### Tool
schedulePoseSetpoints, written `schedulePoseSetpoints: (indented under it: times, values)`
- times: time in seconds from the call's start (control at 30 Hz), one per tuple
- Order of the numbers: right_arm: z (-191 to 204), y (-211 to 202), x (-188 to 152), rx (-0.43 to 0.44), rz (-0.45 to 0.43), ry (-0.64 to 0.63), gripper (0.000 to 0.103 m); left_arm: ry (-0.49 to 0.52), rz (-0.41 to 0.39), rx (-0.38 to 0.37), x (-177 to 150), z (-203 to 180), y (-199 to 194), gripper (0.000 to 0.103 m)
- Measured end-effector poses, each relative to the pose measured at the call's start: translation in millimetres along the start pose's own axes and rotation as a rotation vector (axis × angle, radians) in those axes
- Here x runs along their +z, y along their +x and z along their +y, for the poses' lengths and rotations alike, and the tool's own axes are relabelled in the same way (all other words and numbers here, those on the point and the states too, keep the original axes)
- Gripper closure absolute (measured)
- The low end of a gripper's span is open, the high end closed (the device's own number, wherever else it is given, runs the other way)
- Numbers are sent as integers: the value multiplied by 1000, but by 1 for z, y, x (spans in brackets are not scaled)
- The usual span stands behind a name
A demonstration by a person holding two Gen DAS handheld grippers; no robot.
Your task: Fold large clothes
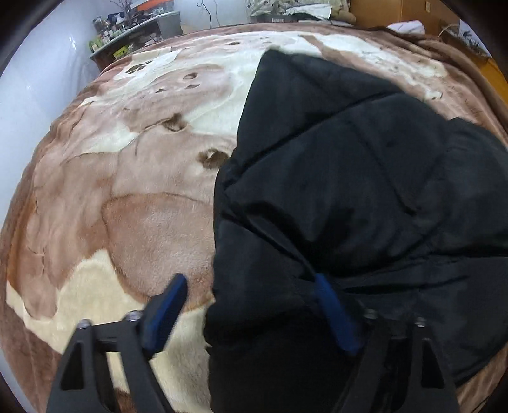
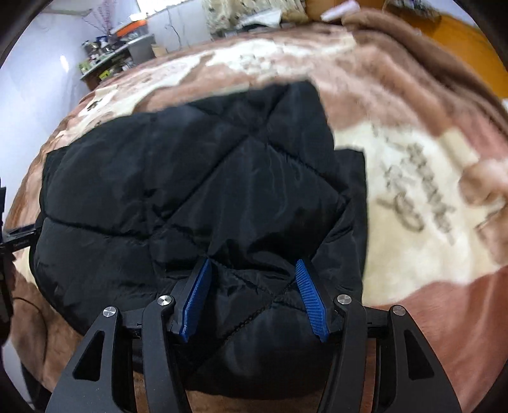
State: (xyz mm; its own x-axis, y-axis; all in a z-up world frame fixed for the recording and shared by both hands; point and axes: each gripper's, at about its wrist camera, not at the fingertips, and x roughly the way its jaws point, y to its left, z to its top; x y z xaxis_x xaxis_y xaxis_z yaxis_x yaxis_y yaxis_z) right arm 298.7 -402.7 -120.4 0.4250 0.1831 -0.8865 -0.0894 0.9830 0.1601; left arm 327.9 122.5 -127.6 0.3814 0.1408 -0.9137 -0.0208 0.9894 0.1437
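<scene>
A black quilted puffer jacket (image 1: 349, 190) lies folded in a thick bundle on a brown and cream plush blanket (image 1: 133, 197). My left gripper (image 1: 250, 286) is open, its blue pads wide apart over the jacket's left near edge; the right pad touches the black fabric, the left pad hangs over the blanket. In the right wrist view the jacket (image 2: 197, 178) fills the middle. My right gripper (image 2: 252, 273) is open, its blue pads either side of a puffed fold at the jacket's near edge, not pinching it.
The blanket (image 2: 412, 197) covers a bed, with grey lettering on a cream patch right of the jacket. A cluttered shelf (image 1: 133, 35) stands by the white wall at far left. Pillows (image 1: 285, 9) and wooden furniture (image 1: 397, 12) lie beyond the bed.
</scene>
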Motion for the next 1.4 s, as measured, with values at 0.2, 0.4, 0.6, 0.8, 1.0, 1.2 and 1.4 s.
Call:
schedulePoseSetpoints:
  times: [0.2, 0.4, 0.6, 0.8, 1.0, 1.2, 1.4]
  values:
    - [13, 27, 2, -78, 32, -58, 46, -20, 24, -17, -6, -2, 18, 12]
    - [12, 42, 6, -71, 53, -62, 46, -8, 38, -8, -6, -8, 34, 6]
    - [13, 47, 7, -76, 53, -63, 46, -12, 54, 0, -5, -8, 36, 6]
    - [18, 37, 13, -111, 55, -76, 46, 35, 22, 67, 2, -20, 21, 6]
    - [15, -10, 23, -77, -21, -12, 45, -85, 25, -89, 4, 14, -7, 7]
    - [-5, -49, 19, 12, -73, 60, 37, -132, -20, -206, -2, 47, -37, 7]
    - [-36, -59, 3, 45, -53, 101, 27, -123, 79, -366, -10, 57, -24, 7]
